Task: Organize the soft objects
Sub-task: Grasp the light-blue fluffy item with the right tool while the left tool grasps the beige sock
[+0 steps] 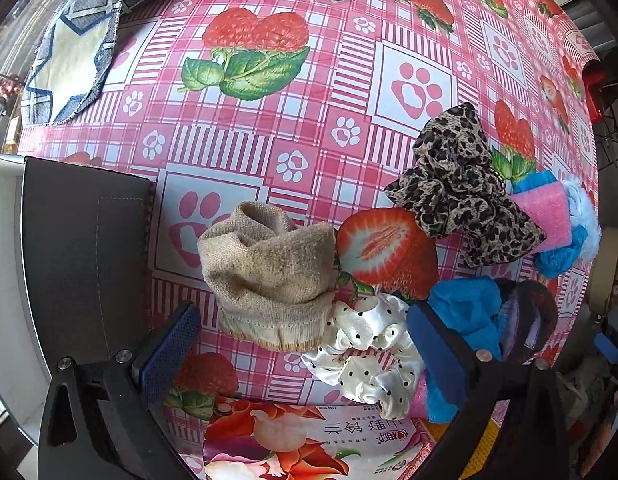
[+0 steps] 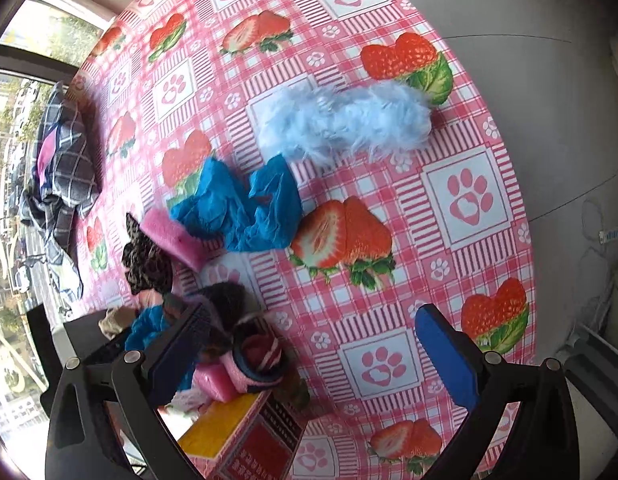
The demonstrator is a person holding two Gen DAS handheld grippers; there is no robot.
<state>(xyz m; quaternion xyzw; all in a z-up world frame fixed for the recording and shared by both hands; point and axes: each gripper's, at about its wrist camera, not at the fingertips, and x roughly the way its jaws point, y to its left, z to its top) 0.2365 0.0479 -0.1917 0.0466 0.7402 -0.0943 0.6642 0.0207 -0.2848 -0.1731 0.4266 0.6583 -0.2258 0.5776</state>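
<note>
In the left wrist view my left gripper (image 1: 305,346) is open and empty, low over the table. A beige knit sock (image 1: 269,272) and a white polka-dot satin scrunchie (image 1: 369,356) lie between its fingers. A leopard-print scrunchie (image 1: 461,184), a pink sponge (image 1: 549,216) and blue cloth (image 1: 469,312) lie to the right. In the right wrist view my right gripper (image 2: 309,340) is open and empty above the table. A fluffy light-blue piece (image 2: 345,124), a crumpled blue cloth (image 2: 245,204) and a pink sponge (image 2: 173,240) lie ahead. A striped pink sock (image 2: 253,360) lies by its left finger.
A dark grey fabric box (image 1: 85,248) stands at the left of the left wrist view. Denim-patterned cloths (image 1: 69,60) lie at the far left. A red and yellow carton (image 2: 249,436) sits at the near table edge. A plaid cloth (image 2: 65,176) lies far left. The table edge (image 2: 525,200) drops off on the right.
</note>
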